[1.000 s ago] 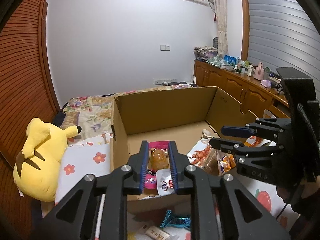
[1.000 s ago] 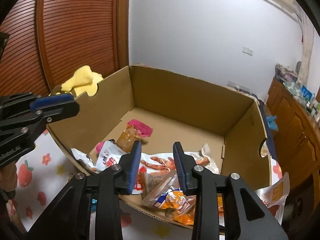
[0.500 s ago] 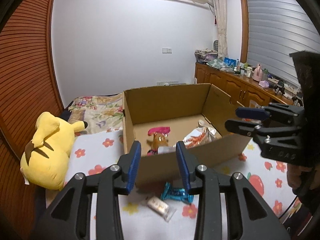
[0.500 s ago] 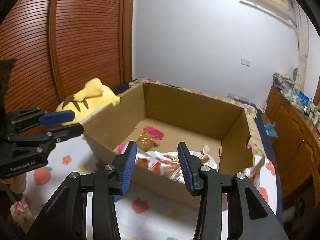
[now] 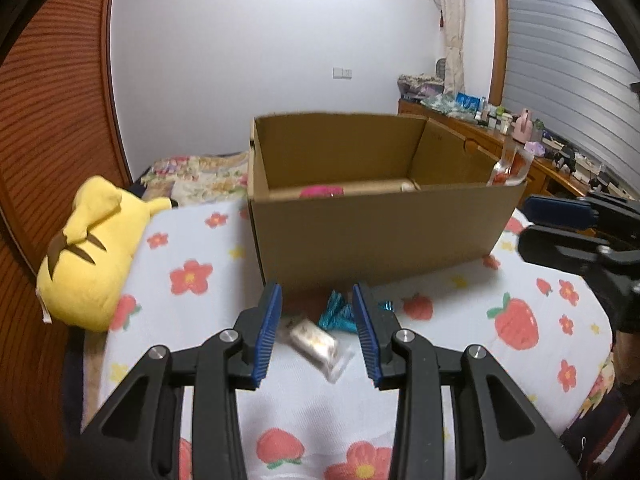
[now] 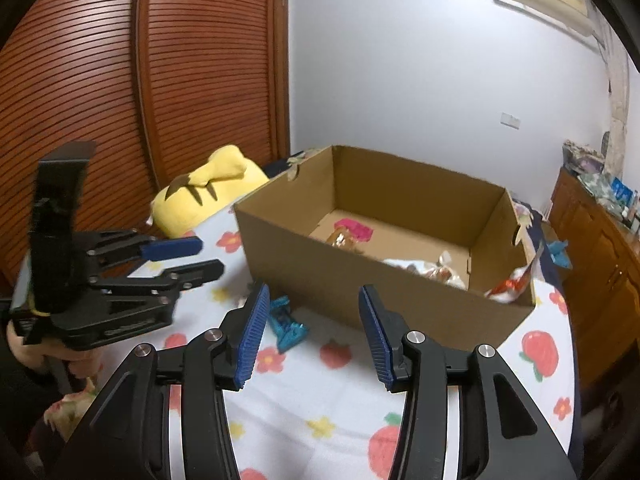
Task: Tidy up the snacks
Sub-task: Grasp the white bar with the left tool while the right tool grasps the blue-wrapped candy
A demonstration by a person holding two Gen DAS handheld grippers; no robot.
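Observation:
An open cardboard box (image 5: 380, 232) stands on the flowered sheet, with several snack packets (image 6: 436, 272) and a pink packet (image 6: 354, 230) inside. In front of it lie a teal packet (image 5: 336, 314) and a clear-wrapped snack bar (image 5: 316, 342). My left gripper (image 5: 316, 332) hovers open over these two, its pads touching neither. My right gripper (image 6: 312, 336) is to the right of it, its jaws opening with nothing between them; the teal packet (image 6: 286, 324) lies just past its left finger. Each gripper shows in the other's view, the left gripper (image 6: 208, 257) and the right gripper (image 5: 525, 224).
A yellow plush toy (image 5: 92, 256) lies left of the box against slatted wooden doors (image 6: 120, 80). A red-orange packet (image 6: 508, 288) hangs at the box's near right corner. A wooden cabinet (image 5: 560, 172) with clutter runs along the right wall.
Both grippers have drawn back from over the box and their jaws have widened. The box now sits farther off, and the packets on the sheet have come between the left fingers.

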